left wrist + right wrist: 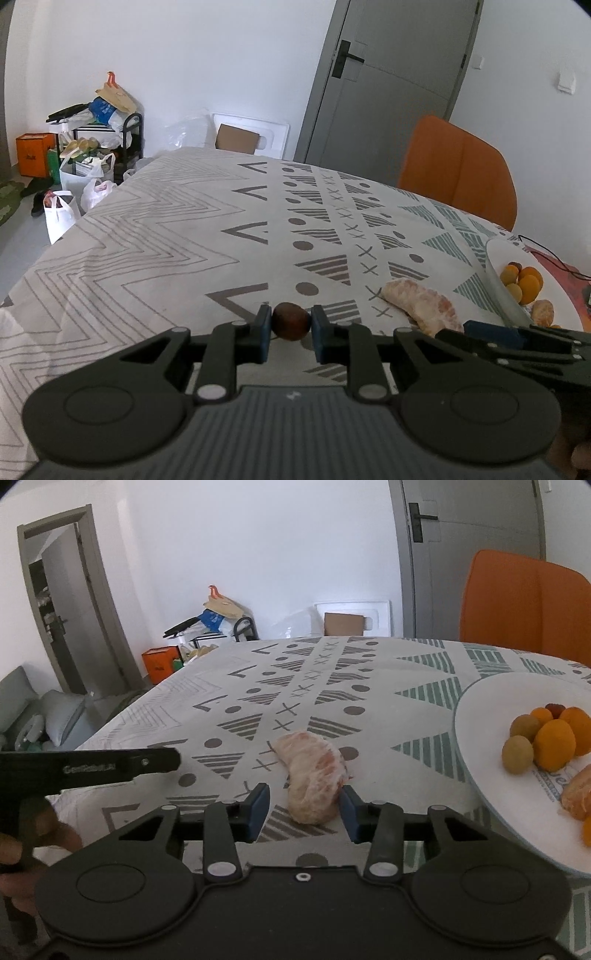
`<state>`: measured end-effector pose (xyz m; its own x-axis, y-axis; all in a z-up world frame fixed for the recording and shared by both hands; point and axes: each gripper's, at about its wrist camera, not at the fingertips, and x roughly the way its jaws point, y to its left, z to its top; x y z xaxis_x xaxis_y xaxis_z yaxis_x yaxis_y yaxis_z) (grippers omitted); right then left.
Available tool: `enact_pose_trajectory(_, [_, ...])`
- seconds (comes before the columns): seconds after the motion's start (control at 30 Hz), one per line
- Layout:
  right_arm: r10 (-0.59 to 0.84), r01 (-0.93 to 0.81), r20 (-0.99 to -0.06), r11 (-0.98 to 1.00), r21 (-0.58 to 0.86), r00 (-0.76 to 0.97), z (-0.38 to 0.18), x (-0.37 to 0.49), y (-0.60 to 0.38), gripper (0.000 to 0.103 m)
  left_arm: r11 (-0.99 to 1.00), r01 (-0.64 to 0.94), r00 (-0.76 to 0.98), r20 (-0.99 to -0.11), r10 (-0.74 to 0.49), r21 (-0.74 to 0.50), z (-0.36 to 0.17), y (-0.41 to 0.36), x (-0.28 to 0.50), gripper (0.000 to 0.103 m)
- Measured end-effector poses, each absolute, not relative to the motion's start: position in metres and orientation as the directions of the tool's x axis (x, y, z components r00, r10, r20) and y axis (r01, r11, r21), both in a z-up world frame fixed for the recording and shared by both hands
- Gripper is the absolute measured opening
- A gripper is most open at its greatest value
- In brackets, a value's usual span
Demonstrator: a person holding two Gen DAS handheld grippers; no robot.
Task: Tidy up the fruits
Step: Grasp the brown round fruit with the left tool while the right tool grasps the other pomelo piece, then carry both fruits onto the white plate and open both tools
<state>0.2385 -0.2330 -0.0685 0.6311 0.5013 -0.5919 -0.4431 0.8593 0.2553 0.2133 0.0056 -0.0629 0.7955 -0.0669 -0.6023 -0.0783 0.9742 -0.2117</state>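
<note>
My left gripper (pixel 291 325) is shut on a small round brown fruit (pixel 291 320), held just above the patterned tablecloth. A peeled pomelo wedge (pixel 421 304) lies on the cloth to its right. In the right wrist view the wedge (pixel 314 781) sits between the fingers of my open right gripper (pixel 306 806), its right side touching the right pad. A white plate (pixel 491 775) at the right holds several small orange and green fruits (pixel 554 744) and a peeled citrus piece (pixel 578 794). The plate also shows in the left wrist view (pixel 498 291).
An orange chair (pixel 524 605) stands behind the table at the right. The left gripper's body (pixel 88 766) reaches in from the left in the right wrist view. Bags and a rack (pixel 92 147) clutter the floor beyond the table's far left edge.
</note>
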Motion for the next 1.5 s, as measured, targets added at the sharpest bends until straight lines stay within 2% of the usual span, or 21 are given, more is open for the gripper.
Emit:
enact_pose_trajectory(0.37, [0.442,-0.433,-0.613,0.884,0.175,0.655,-0.076,0.256,-0.211,0.048,0.967,-0.088,0.788,-0.611,-0.079,-0.238,-0.069,0.017,0.221,0.021])
enact_pose_trajectory(0.43, [0.425,-0.426,-0.613,0.891,0.156,0.666,-0.077,0.254,-0.209,0.046,0.969,-0.087,0.785,-0.615,-0.078,-0.233,-0.07,0.018,0.221,0.021])
enact_pose_trajectory(0.47, [0.412,-0.417,-0.616,0.897,0.146,0.671,-0.077,0.254,-0.209,0.039,0.97,-0.087,0.784,-0.616,-0.075,-0.229,-0.07,0.017,0.221,0.021])
enact_pose_trajectory(0.9, [0.418,-0.353,-0.554,0.908,0.227,0.72,-0.058,0.227,-0.247,0.037,0.98,-0.034,0.796,-0.598,-0.092,-0.196,-0.055,-0.007,0.217,0.021])
enact_pose_trajectory(1.5, [0.385,-0.301,-0.488,0.922,0.245,0.783,-0.039,0.21,-0.286,0.037,0.984,0.051,0.823,-0.551,-0.14,-0.173,-0.033,-0.049,0.211,0.021])
